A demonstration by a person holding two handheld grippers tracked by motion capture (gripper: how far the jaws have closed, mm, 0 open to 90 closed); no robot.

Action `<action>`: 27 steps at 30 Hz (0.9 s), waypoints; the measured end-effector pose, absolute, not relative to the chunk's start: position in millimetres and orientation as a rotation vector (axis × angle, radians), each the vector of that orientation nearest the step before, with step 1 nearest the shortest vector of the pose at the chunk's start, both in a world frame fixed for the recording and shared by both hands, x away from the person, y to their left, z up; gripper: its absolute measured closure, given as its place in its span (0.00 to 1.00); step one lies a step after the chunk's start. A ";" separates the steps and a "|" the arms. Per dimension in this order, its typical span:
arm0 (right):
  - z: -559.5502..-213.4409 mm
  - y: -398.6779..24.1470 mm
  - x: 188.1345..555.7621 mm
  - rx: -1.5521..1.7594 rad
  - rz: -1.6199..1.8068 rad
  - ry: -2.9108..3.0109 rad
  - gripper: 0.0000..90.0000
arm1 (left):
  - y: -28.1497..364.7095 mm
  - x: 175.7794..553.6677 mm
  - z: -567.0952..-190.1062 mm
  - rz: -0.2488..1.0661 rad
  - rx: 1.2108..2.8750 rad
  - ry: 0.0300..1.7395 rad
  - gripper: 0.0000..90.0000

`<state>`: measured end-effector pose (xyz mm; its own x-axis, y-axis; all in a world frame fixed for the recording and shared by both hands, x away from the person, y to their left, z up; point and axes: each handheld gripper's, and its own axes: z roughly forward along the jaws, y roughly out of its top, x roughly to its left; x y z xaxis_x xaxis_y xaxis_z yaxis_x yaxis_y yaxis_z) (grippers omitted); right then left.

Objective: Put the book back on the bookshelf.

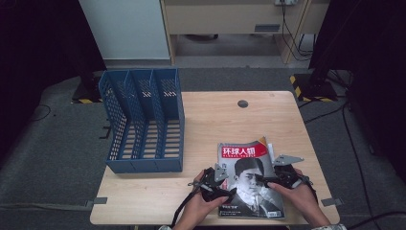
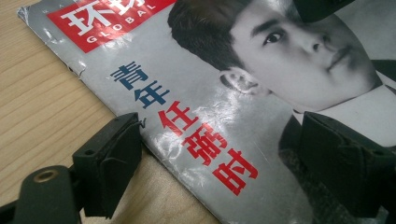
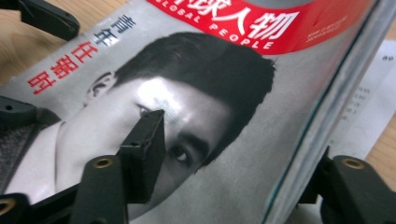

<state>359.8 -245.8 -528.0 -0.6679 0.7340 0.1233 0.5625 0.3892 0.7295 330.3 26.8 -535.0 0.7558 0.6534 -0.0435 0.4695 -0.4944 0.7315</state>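
Both grippers sit at the near edge of the wooden table (image 1: 210, 120), around six o'clock in the high view, working on a magazine (image 1: 249, 179) that lies flat there with its red title band toward twelve o'clock. Left gripper (image 1: 221, 190) comes in from about eight o'clock of the magazine; in the left gripper view its jaws stand apart, one over bare wood just off the cover's edge and the other over the printed jacket of the portrait, so the magazine's left edge (image 2: 154, 154) runs between them with neither pad seen pressing on it. Right gripper (image 1: 271, 180) reaches in from about four o'clock; in the right gripper view one jaw rests on the cover over the portrait while the other sits beyond the right-hand edge, near a white printed sheet (image 3: 369, 107) poking out from beneath; whether it pinches the pages I cannot tell. A blue file rack (image 1: 143, 120) stands at ten o'clock, well apart.
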 end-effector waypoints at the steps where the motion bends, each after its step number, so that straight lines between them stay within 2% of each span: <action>1: -527.2 -245.0 359.4 1.152 1.156 2.420 0.47 | 26.9 330.4 -535.0 0.306 2.184 0.837 0.14; 4: -527.2 -244.0 359.5 1.142 1.178 2.436 0.47 | 26.8 330.6 -535.0 0.305 2.184 0.838 0.14; 9: -529.3 -240.8 359.5 1.128 1.145 2.457 0.40 | 26.3 333.3 -535.0 0.302 2.183 0.831 0.15; 12: -529.9 -238.9 359.0 1.119 1.130 2.456 0.40 | 26.3 334.5 -535.0 0.302 2.183 0.831 0.15; 13: -529.3 -238.7 358.8 1.116 1.116 2.456 0.42 | 26.3 334.6 -535.0 0.300 2.182 0.830 0.15; 14: -528.6 -240.3 359.3 1.117 1.116 2.441 0.51 | 26.3 334.6 -534.9 0.300 2.183 0.830 0.15; 17: -526.6 -243.2 359.8 1.144 1.130 2.418 0.64 | 25.9 334.9 -535.0 0.302 2.184 0.828 0.15; 27: -521.4 -243.3 359.2 1.172 1.150 2.374 0.89 | 25.7 337.4 -535.1 0.288 2.181 0.841 0.13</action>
